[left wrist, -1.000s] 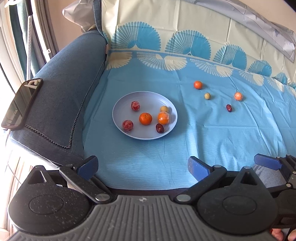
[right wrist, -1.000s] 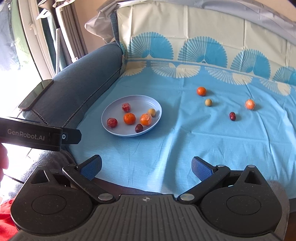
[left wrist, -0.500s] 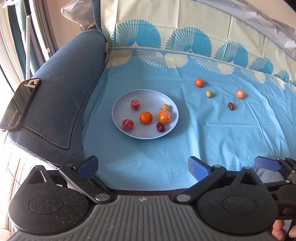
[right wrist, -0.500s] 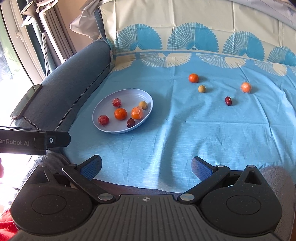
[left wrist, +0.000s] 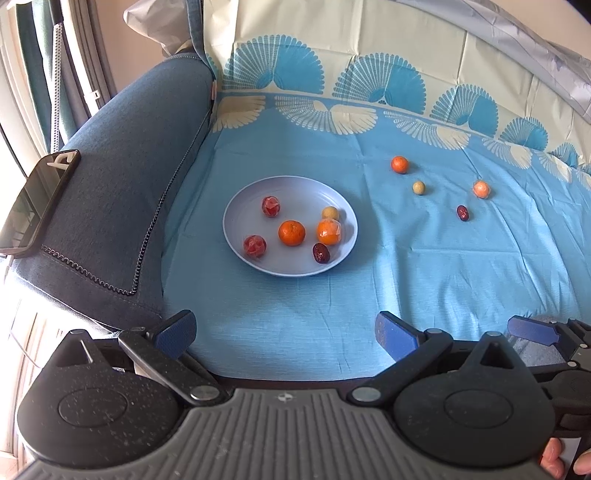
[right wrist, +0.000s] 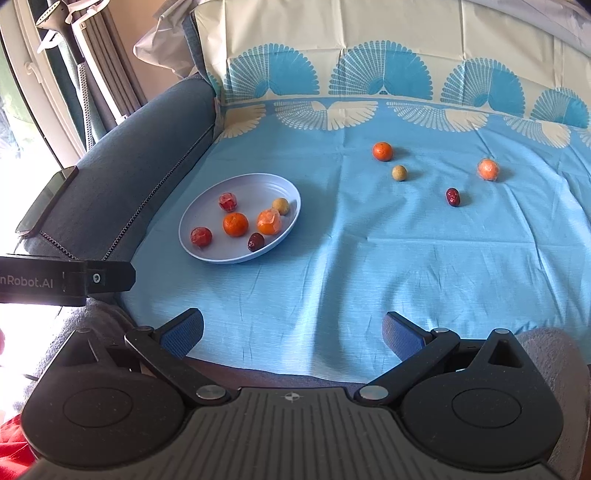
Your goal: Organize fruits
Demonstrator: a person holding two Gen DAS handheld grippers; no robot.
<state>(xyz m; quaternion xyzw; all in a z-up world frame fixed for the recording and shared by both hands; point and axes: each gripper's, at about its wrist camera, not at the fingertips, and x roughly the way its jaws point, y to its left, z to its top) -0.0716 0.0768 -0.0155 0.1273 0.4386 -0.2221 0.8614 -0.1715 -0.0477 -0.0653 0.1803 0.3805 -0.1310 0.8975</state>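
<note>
While phone (left wrist: 35,206) faces left — steamer (right wrist: 55,14) right-only

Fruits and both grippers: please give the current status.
Left gripper open, empty; right gripper open, empty. Six fruits on plate, four loose on cloth, nearest the red date. Path clear.

A home living room: a blue sofa armrest (left wrist: 122,192), curtains (right wrist: 96,92) by the window

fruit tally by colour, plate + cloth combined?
Orange: 4, e.g. orange fruit
Bright red: 2, e.g. red fruit
Dark red: 2, e.g. dark red fruit
Yellow-tan: 2, e.g. tan fruit
Total: 10
</note>
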